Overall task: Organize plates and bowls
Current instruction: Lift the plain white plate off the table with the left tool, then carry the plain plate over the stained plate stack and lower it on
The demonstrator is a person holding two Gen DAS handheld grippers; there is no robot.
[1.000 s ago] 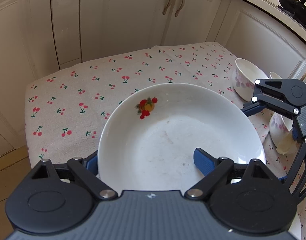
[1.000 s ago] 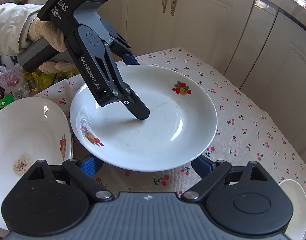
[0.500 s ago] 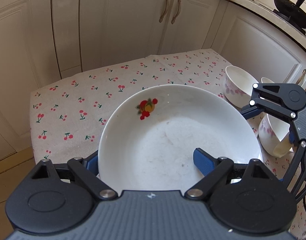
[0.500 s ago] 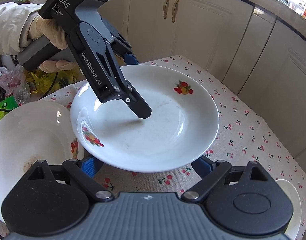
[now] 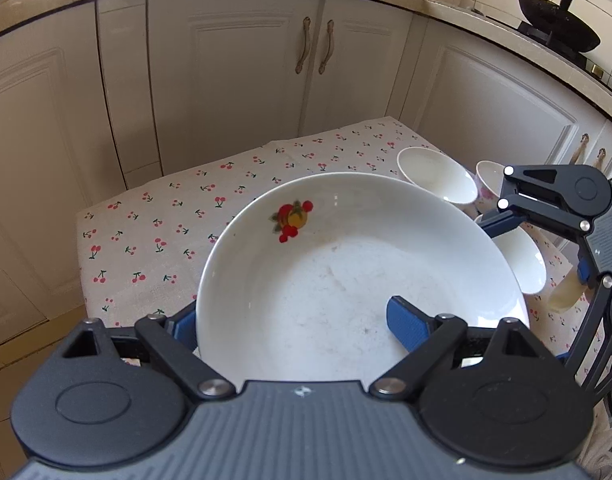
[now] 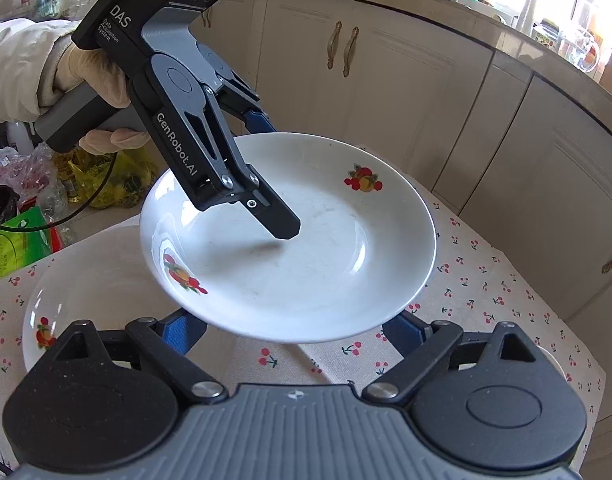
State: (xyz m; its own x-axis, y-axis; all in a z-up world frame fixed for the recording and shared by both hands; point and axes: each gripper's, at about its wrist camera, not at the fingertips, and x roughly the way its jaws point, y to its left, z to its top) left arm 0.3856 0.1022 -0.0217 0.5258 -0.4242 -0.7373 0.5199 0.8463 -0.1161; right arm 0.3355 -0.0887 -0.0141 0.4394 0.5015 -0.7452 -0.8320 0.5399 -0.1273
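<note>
A white plate (image 5: 346, 264) with fruit decals hangs in the air above the cherry-print tablecloth (image 5: 165, 232). My left gripper (image 5: 289, 316) is shut on its near wall: one blue pad lies inside the plate and the other sits under the rim. In the right wrist view the black finger (image 6: 277, 220) presses on the plate (image 6: 326, 248) from above. My right gripper (image 6: 293, 326) stands open with both pads below the plate's near rim; I cannot tell whether they touch it. A second white plate (image 6: 65, 300) lies on the cloth, lower left.
Three white bowls (image 5: 434, 172) (image 5: 488, 184) (image 5: 522, 256) stand on the table's right side. Cream cabinets (image 5: 233, 80) wrap around behind the table. Plastic bags and packets (image 6: 25, 240) are piled off the table's left. A gloved hand (image 6: 93, 76) holds the left gripper.
Both grippers have risen together with the plate between them. The tablecloth and bowls now sit lower and farther off in both views. Neither grip looks different.
</note>
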